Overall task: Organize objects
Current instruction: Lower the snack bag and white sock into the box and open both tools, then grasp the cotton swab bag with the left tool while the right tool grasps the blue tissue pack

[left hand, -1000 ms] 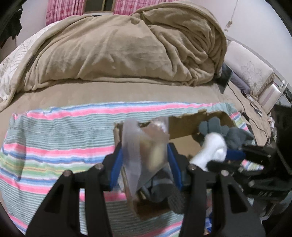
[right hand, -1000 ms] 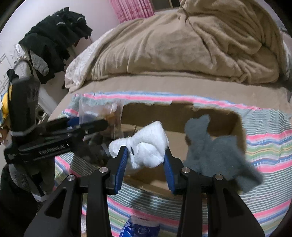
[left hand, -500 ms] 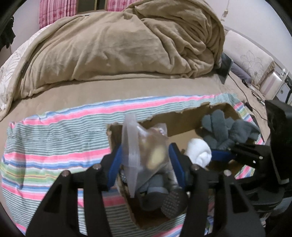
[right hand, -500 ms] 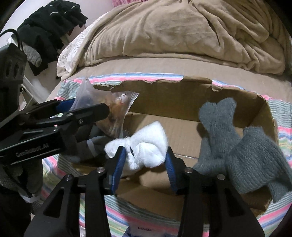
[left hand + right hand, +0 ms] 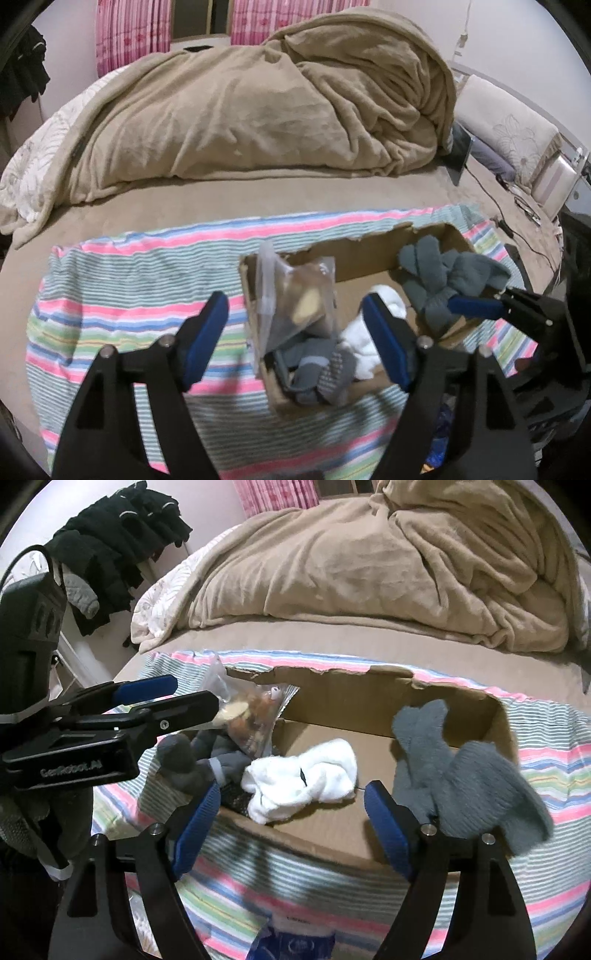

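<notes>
We take the cardboard box [image 5: 369, 734] as our landmark; it sits open-topped on a striped cloth [image 5: 147, 280] spread over the bed, with a heaped tan blanket [image 5: 266, 107] well behind it.

Starting at the box's left end, our left gripper [image 5: 295, 339] hangs above that end with its jaws opening. The clear plastic bag [image 5: 299, 291] of brownish contents stands between the blue pads [image 5: 207, 339] but neither pad presses on it; the bag leans upright against the box's left wall, released. Just below the bag, still at the left end, lies a bundle of grey socks [image 5: 317, 369], one showing a dotted sole. From the right wrist view the same gripper [image 5: 192, 696] reaches in from the left, its tips level with the bag [image 5: 255, 716].

Moving toward the middle of the box, a white sock bundle [image 5: 303, 775] rests on the box floor beside the grey socks [image 5: 207, 760]. Our right gripper [image 5: 291, 823] sits over the box's near wall, jaws opening too, with the white bundle lying ahead of its pads and untouched by either.

At the box's right end, a grey knitted piece [image 5: 461, 775] drapes over the corner, partly inside and partly hanging over the near rim. Whether it is gloves or socks we cannot tell.
</notes>
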Action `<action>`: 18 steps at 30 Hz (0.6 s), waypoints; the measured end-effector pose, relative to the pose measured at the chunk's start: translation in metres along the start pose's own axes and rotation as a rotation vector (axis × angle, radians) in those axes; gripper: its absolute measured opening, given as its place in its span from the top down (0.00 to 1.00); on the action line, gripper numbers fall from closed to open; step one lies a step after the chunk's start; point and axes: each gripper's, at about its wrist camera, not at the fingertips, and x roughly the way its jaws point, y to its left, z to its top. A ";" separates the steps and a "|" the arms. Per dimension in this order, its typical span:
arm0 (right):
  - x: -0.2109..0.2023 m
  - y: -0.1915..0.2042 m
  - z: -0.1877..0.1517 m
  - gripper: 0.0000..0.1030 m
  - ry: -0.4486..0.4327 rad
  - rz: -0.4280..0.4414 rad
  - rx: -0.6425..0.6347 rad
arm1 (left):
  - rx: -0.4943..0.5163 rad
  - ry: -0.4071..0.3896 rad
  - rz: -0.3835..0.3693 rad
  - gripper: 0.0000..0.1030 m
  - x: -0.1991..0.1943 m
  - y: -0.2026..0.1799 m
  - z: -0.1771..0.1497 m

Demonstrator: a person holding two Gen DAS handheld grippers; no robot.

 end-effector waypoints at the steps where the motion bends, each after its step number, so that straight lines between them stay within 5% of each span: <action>1: -0.005 -0.001 -0.002 0.19 -0.003 -0.003 0.001 | -0.001 -0.003 -0.001 0.26 -0.003 -0.001 -0.001; 18: -0.058 -0.013 -0.040 0.19 -0.016 -0.031 0.016 | -0.050 -0.006 0.000 0.25 -0.065 -0.022 -0.045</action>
